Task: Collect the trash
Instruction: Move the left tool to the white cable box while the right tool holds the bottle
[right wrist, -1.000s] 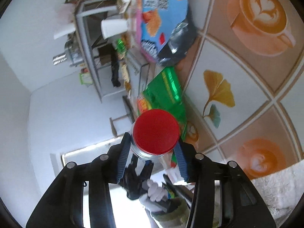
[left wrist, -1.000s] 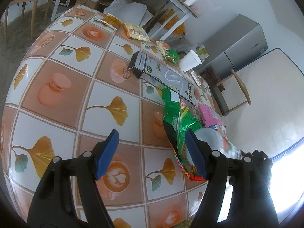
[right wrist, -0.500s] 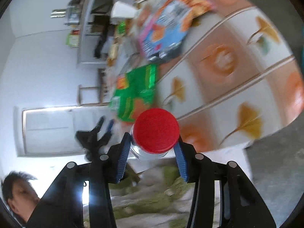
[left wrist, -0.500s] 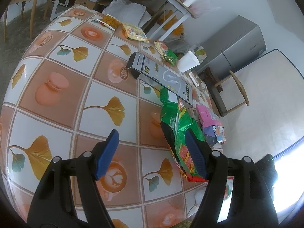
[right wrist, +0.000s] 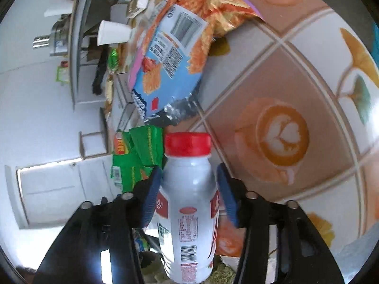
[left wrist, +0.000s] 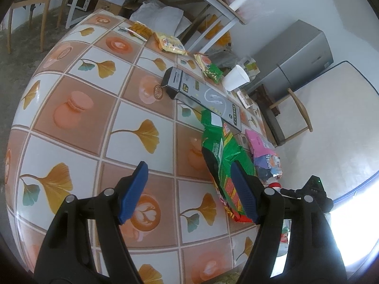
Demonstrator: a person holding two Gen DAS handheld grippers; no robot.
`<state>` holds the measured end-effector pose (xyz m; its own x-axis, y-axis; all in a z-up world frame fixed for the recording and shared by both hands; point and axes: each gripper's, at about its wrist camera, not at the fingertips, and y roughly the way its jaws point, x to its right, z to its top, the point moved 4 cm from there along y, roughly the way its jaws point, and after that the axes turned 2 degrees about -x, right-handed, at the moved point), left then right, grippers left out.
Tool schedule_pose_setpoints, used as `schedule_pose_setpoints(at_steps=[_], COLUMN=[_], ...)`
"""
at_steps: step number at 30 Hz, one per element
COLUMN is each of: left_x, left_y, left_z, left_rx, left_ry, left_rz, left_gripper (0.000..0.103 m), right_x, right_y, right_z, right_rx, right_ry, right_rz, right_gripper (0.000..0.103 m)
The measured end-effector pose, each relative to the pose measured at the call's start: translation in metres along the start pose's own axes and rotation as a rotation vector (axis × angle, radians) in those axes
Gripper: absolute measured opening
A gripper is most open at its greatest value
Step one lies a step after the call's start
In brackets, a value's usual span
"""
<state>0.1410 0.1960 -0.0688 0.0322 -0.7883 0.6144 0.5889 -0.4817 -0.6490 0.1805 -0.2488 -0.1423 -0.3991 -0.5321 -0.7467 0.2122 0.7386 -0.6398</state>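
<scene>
A white plastic bottle [right wrist: 189, 189] with a red cap stands between the fingers of my right gripper [right wrist: 188, 169]. Its jaws are opening: the right pad [right wrist: 225, 189] stands a little off the bottle, the left pad is at its side. Beyond it lie a blue and orange snack bag [right wrist: 170, 54] and a green snack bag [right wrist: 139, 151] on the tiled table [right wrist: 272, 82]. My left gripper [left wrist: 188, 168] hangs open over the table with nothing in it, its right finger next to the green bag [left wrist: 222, 151]. The right gripper [left wrist: 315, 189] shows at the table's right edge.
A long black flat box [left wrist: 203, 94], a white paper cup [left wrist: 235, 80] and several small wrappers [left wrist: 170, 43] lie farther back on the table. A grey cabinet [left wrist: 298, 56], a wooden chair [left wrist: 291, 118] and a shelf rack [left wrist: 213, 7] stand beyond.
My right gripper swung back over the table and its jaws widened. The bottle, before seen cap-on, now shows along its length. The left gripper stayed where it was.
</scene>
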Motion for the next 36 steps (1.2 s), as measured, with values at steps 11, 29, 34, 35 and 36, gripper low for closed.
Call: schedule_pose_setpoints(at_steps=[11, 29, 34, 35, 36], left_x=[-0.003, 0.109, 0.148, 0.151, 0.154], left_y=[0.006, 0.084, 0.165, 0.177, 0.190], left_z=[0.011, 0.105, 0.092, 0.090, 0.088], left_rx=[0.001, -0.061, -0.217, -0.245, -0.291], left_ry=[0.007, 0.614, 1.058, 1.112, 1.160], left_rz=[0.027, 0.143, 0.258, 0.273, 0.274], left_gripper=[0.067, 0.075, 0.083, 0.084, 0.084], right_x=[-0.030, -0.034, -0.032, -0.032, -0.032], right_y=[0.008, 0.021, 0.019, 0.019, 0.019], right_z=[-0.047, -0.050, -0.049, -0.049, -0.049], right_rx=[0.040, 0.042, 0.045, 0.045, 0.044], right_ry=[-0.179, -0.279, -0.272, -0.271, -0.271], right_rz=[-0.156, -0.179, -0.166, -0.165, -0.164], right_gripper=[0.065, 0.065, 0.065, 0.065, 0.065])
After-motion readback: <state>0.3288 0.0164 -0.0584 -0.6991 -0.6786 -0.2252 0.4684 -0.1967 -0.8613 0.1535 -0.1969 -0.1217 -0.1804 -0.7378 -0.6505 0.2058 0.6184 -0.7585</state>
